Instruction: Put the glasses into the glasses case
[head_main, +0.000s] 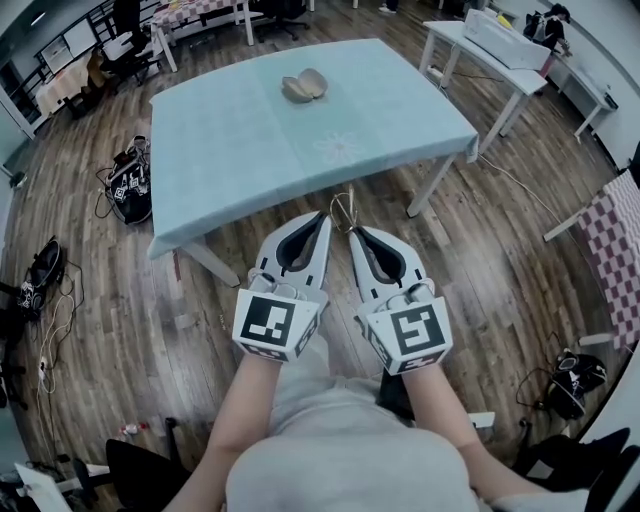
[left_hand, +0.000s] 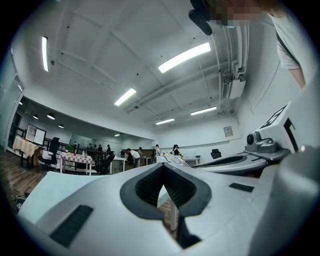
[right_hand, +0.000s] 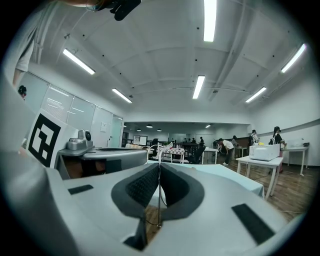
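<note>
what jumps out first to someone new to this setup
The left gripper and right gripper sit side by side low in the head view, each bearing a marker cube. The right gripper pinches thin wire glasses. Beyond them an open glasses case lies on the far part of the pale blue table.

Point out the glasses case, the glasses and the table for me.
glasses case (head_main: 305, 87): head view, on its open shell.
glasses (right_hand: 159, 200): right gripper view, on the thin wire part between the jaws.
table (head_main: 250, 135): head view, on the bare blue cloth.
</note>
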